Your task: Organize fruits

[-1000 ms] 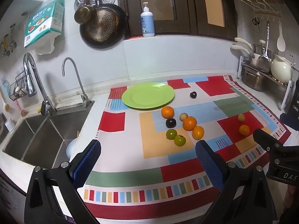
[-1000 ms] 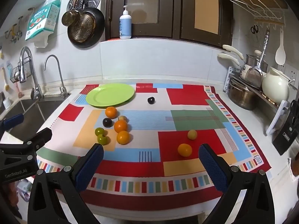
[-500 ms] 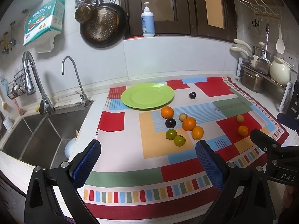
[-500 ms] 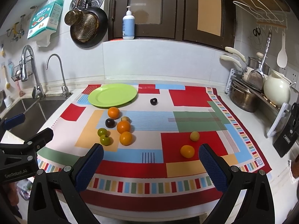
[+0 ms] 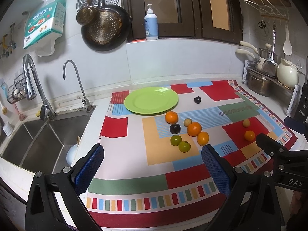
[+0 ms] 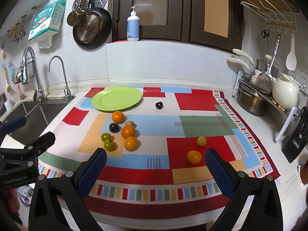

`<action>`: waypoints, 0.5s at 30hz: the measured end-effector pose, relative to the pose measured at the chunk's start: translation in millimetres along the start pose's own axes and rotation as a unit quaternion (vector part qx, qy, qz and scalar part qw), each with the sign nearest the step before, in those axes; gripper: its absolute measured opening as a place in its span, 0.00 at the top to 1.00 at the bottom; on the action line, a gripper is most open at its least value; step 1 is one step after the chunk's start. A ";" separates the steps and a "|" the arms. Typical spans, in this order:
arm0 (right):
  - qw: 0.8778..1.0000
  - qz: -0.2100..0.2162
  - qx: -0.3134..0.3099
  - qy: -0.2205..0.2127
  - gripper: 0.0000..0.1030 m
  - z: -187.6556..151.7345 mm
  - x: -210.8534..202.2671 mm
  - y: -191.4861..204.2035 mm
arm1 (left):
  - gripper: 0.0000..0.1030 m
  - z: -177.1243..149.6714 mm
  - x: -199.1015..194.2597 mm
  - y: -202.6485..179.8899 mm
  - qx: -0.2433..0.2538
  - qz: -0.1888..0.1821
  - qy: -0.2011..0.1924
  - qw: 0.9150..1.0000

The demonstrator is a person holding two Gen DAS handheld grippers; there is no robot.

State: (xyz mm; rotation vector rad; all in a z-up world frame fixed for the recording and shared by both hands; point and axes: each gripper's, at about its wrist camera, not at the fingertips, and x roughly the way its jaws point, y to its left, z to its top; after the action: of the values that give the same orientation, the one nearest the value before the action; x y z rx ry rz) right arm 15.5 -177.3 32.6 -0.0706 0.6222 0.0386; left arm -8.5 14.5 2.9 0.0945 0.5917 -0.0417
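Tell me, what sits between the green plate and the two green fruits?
In the right wrist view, an orange and a dark plum lie between the green plate and the green fruits.

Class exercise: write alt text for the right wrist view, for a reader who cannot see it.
An open gripper hovers over a colourful mat on a kitchen counter, holding nothing. Ten small fruits lie on the mat, the nearest an orange; a green plate at the back has nothing on it. The other gripper shows at left.

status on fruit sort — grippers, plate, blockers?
Left gripper open, empty; right gripper open, empty. Green plate bare; nine fruits loose on the mat. Nearest: orange by right gripper. Nothing in the way.
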 end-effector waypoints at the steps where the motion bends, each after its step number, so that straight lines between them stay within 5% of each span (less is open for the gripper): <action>1: 1.000 0.000 0.000 0.000 0.01 0.0 0.0 0.0 | 0.00 -0.1 0.0 0.5 0.000 -0.001 0.001 1.000; 15: 1.000 0.002 -0.003 -0.002 0.01 1.8 1.2 3.6 | 0.00 2.3 0.0 0.0 0.002 -0.003 -0.003 1.000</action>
State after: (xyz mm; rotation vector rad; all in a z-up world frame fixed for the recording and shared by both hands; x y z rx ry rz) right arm 17.3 -173.5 33.1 -0.0743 0.6190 0.0438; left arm -7.2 14.3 4.8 0.0960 0.5864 -0.0488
